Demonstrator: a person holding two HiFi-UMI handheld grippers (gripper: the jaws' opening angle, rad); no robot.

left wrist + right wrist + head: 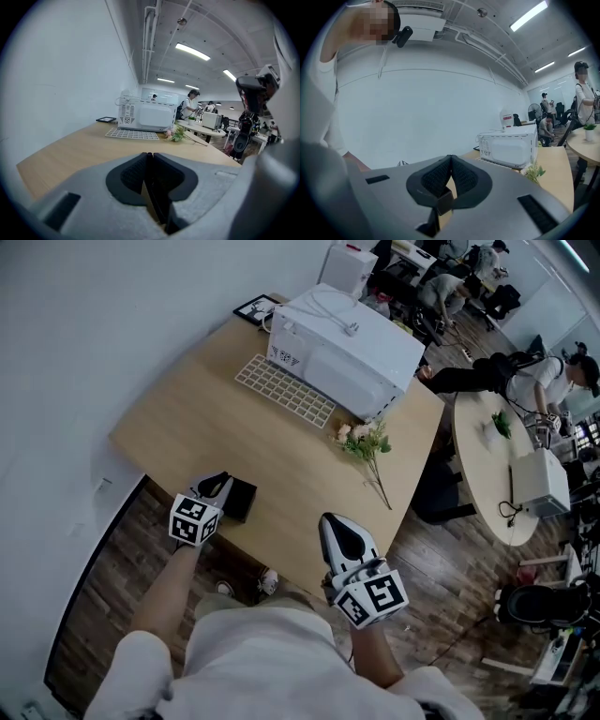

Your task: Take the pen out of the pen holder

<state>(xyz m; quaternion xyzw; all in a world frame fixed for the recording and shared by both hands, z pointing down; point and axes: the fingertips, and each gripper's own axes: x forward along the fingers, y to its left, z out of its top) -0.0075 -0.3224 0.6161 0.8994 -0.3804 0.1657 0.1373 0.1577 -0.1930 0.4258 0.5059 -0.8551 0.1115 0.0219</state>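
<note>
Hovering Low, Jaws Pinched Shut on Both Sides

Only the head view shows the black pen holder (241, 499), just beside the left gripper (223, 481) at the wooden table's (281, 460) near edge. No pen can be made out. Each gripper view shows its jaws together, empty, the right gripper (327, 519) included. Ahead stand a microwave (352, 348) and flowers (364, 442), and beyond them an open office.

Desk (211, 442) middle: bare, free to cross.
Far edge: microwave (352, 352) blocks; keyboard (284, 390) lies just before it.
Right edge: flower sprig (367, 448).
Near edge: black pen holder (239, 499).
</note>
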